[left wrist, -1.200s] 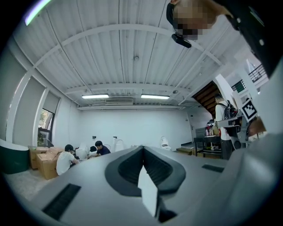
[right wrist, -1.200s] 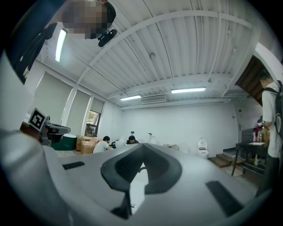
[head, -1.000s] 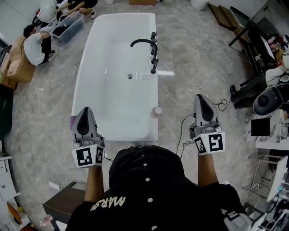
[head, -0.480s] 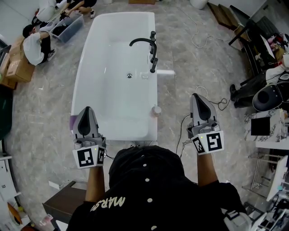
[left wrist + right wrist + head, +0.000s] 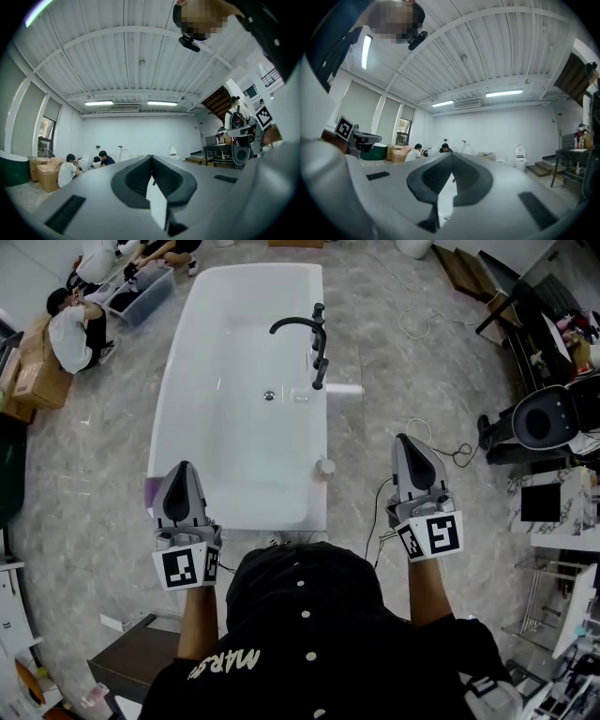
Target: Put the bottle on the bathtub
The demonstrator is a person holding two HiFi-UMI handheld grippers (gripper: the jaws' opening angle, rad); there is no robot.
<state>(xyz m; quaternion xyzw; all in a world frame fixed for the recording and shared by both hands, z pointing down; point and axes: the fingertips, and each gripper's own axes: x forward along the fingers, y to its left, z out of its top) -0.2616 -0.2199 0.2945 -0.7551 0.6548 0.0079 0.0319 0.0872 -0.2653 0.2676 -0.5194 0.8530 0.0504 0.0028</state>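
The task seems finished: a small bottle [image 5: 325, 467] stands on the right rim of the white bathtub [image 5: 253, 276], near its close end and apart from both tools. The left gripper [image 5: 179, 470] and the right gripper [image 5: 411, 442] have their jaws pressed together with nothing between them. A black faucet [image 5: 300, 326] reaches over the tub. The floor [image 5: 394, 352] is grey marble with cables on it, and people [image 5: 70, 334] sit by cardboard boxes [image 5: 28, 371].
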